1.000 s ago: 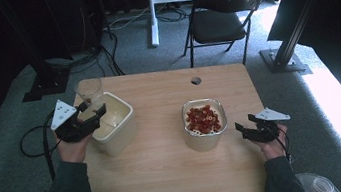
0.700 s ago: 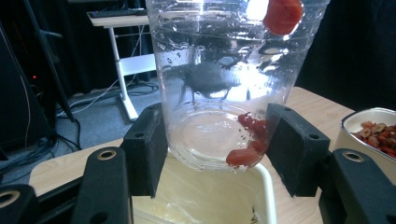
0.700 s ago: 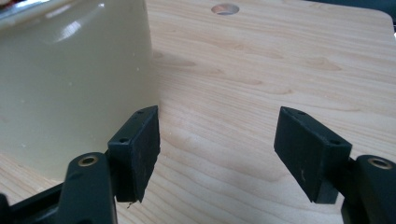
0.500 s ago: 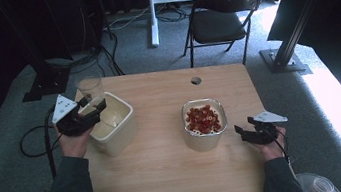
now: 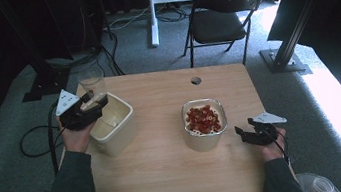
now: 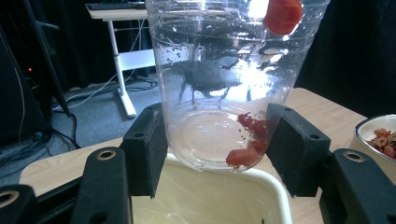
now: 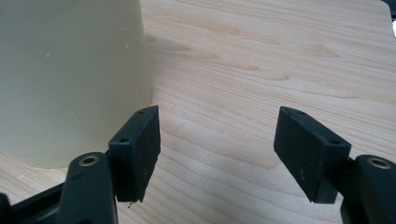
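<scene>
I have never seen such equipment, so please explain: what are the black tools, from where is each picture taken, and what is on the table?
A person sits at a wooden table and holds a hand-operated two-jaw gripper in each hand; there is no robot arm. The high view looks down from above. Each gripper view comes from a camera riding on that gripper.

The left gripper holds a clear plastic cup, with a few red pieces stuck inside, above an empty cream tub. The right gripper is open with nothing between its jaws, beside a second tub full of red pieces.
</scene>
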`<state>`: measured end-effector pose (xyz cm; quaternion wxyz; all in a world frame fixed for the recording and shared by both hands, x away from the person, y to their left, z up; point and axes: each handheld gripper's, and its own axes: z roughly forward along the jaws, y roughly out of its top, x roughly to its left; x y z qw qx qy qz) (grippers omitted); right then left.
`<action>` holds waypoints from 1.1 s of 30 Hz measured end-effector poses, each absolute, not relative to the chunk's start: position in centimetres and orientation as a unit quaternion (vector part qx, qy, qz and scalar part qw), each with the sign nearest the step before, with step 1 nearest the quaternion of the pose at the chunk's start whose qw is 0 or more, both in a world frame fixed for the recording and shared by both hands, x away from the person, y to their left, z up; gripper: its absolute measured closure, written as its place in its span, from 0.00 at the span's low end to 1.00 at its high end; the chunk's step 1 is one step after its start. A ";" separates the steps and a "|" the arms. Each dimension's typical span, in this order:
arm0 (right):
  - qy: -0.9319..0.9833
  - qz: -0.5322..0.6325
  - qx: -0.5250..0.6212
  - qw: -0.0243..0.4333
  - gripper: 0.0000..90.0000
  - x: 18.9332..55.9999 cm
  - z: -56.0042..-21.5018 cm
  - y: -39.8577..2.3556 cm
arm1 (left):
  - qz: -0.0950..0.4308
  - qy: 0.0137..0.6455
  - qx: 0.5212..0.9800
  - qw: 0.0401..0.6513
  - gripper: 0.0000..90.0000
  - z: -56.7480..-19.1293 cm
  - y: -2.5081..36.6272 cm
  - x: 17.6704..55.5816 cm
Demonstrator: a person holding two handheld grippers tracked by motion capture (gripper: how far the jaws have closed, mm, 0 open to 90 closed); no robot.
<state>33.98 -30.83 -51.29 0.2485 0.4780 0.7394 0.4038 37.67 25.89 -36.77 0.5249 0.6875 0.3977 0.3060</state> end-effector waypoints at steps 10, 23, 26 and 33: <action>0.738 0.405 0.479 0.249 0.35 33.9 -51.3 -31.0 | 0.274 0.410 0.698 0.520 0.21 -37.4 25.5 39.2; 0.741 0.400 0.479 0.248 0.35 34.0 -51.5 -31.0 | 0.275 0.419 0.695 0.516 0.23 -38.5 26.9 38.4; 0.746 0.391 0.478 0.250 0.35 34.0 -51.8 -30.8 | 0.280 0.415 0.691 0.522 0.25 -38.4 27.4 37.5; 0.752 0.379 0.479 0.248 0.35 34.3 -52.3 -30.5 | 0.285 0.404 0.691 0.527 0.27 -38.2 27.4 36.1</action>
